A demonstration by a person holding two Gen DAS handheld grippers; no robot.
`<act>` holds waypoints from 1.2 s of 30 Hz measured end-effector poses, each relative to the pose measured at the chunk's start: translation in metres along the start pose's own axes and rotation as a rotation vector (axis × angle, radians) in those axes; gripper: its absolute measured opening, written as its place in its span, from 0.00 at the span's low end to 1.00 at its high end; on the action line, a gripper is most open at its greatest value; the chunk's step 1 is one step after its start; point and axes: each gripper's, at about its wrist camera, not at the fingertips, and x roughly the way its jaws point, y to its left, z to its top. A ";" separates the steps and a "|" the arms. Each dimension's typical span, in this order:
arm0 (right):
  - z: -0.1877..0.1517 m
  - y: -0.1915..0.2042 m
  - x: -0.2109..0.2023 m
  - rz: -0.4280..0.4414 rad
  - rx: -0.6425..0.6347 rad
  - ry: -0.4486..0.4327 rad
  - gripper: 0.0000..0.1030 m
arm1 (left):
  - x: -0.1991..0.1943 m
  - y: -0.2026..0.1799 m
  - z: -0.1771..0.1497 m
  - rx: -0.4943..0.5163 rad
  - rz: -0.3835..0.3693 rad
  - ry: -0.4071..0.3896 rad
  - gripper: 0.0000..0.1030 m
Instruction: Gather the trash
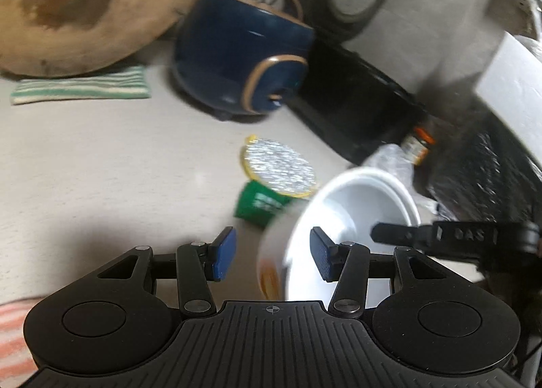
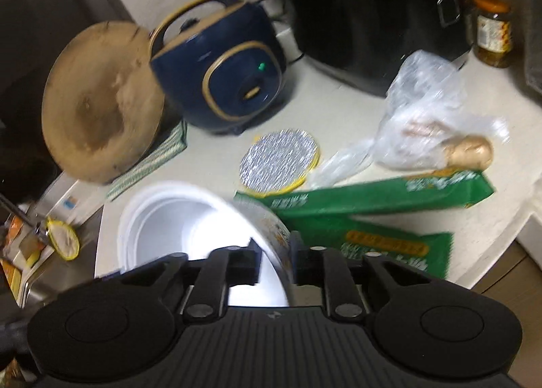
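R gripper [image 2: 276, 261] is clamped on the wall of the white cup [image 2: 189, 218], lifted off the counter [image 2: 338, 110]. L gripper [image 1: 272, 254] is wide open, empty, cup just ahead. Keep the cup level; grip's thin. Foil lid [image 2: 279, 159] still on counter, grab w/ L.

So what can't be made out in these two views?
- Print on the green box: right wrist view, blurred.
- White cup bottom: right wrist view, hidden behind the right gripper.
- Jar label: left wrist view, small and blurred.
- Cup's outer pattern: left wrist view, motion blur.
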 end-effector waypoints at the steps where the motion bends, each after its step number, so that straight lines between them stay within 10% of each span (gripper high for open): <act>1: -0.003 0.002 0.000 -0.001 -0.003 0.002 0.23 | -0.001 0.002 0.000 -0.003 0.009 -0.001 0.51; 10: 0.002 -0.028 -0.025 -0.071 -0.006 -0.113 0.52 | -0.002 0.000 -0.001 0.040 0.055 0.008 0.51; 26: -0.023 -0.052 -0.003 -0.369 -0.196 -0.125 0.73 | 0.019 -0.011 -0.005 0.081 0.079 0.081 0.44; 29: -0.023 -0.062 0.005 -0.362 -0.161 -0.116 0.77 | 0.018 -0.010 -0.006 0.092 0.082 0.089 0.20; 36: -0.025 -0.078 0.016 -0.243 -0.036 -0.090 0.78 | 0.010 -0.004 -0.002 0.110 0.119 0.068 0.18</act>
